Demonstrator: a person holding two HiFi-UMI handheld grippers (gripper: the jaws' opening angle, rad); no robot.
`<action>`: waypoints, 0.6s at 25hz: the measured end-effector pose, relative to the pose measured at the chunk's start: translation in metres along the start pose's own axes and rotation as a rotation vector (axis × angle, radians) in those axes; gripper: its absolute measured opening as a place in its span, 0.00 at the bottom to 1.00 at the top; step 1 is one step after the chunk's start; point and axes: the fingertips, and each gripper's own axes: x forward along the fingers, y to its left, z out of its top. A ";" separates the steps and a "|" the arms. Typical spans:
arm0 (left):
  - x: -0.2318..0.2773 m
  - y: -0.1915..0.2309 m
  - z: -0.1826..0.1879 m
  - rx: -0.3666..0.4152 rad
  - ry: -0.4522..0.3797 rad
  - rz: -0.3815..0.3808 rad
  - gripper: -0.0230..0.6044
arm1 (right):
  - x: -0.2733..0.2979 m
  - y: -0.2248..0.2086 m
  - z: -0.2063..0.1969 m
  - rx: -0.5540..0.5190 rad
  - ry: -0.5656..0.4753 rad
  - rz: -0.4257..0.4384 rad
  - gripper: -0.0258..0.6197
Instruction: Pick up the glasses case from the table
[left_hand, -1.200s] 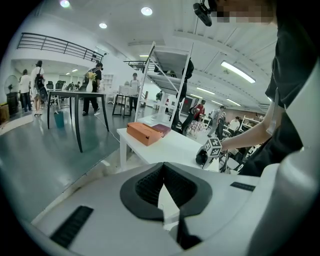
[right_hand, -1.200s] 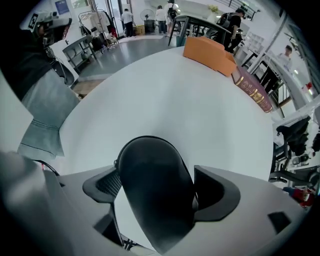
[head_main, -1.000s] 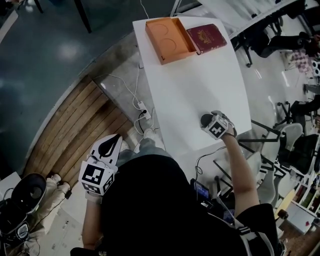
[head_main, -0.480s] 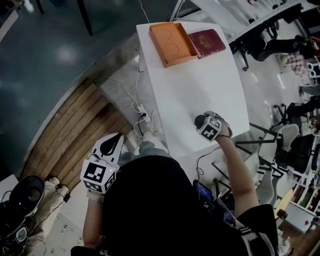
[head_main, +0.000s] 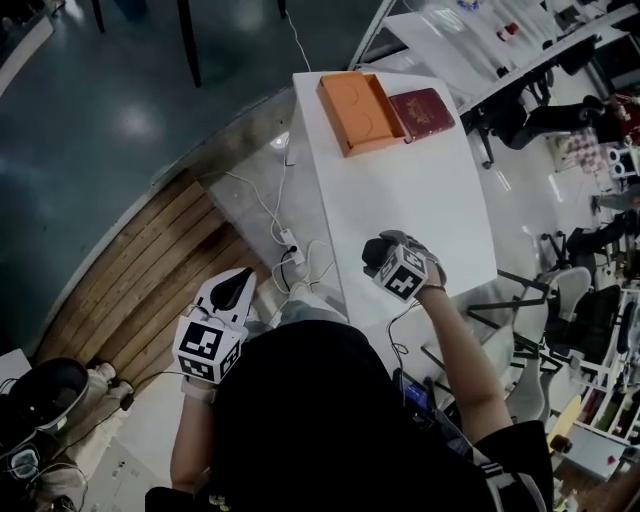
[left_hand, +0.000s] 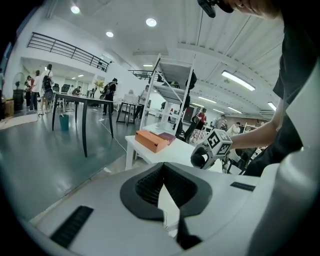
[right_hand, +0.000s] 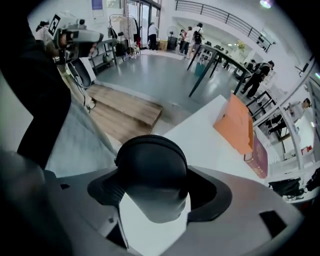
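The glasses case (head_main: 377, 251) is a dark, rounded shell held in my right gripper (head_main: 373, 256), above the near end of the white table (head_main: 420, 185). In the right gripper view the case (right_hand: 152, 175) fills the space between the jaws of the right gripper (right_hand: 154, 165), which are closing on it and point steeply down. The left gripper view shows the case (left_hand: 200, 158) under the marker cube. My left gripper (head_main: 237, 281) is off the table's left side over the floor, shut and holding nothing (left_hand: 163, 169).
An open orange box (head_main: 359, 112) and a dark red book-like case (head_main: 423, 111) lie at the table's far end. White cables and a power strip (head_main: 288, 240) lie on the floor left of the table, beside wooden decking (head_main: 140, 270). Chairs stand at the right.
The right gripper has risen and moved left toward the table's near left corner, carrying the case with it. The left gripper has drifted slightly.
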 end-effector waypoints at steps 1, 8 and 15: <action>-0.002 0.003 0.002 0.005 -0.005 0.003 0.07 | -0.006 0.002 0.015 0.002 -0.035 -0.003 0.63; -0.015 0.020 0.020 0.035 -0.057 0.014 0.07 | -0.054 0.019 0.107 0.098 -0.346 -0.003 0.62; -0.023 0.029 0.045 0.058 -0.106 0.004 0.07 | -0.115 0.027 0.173 0.198 -0.676 0.004 0.62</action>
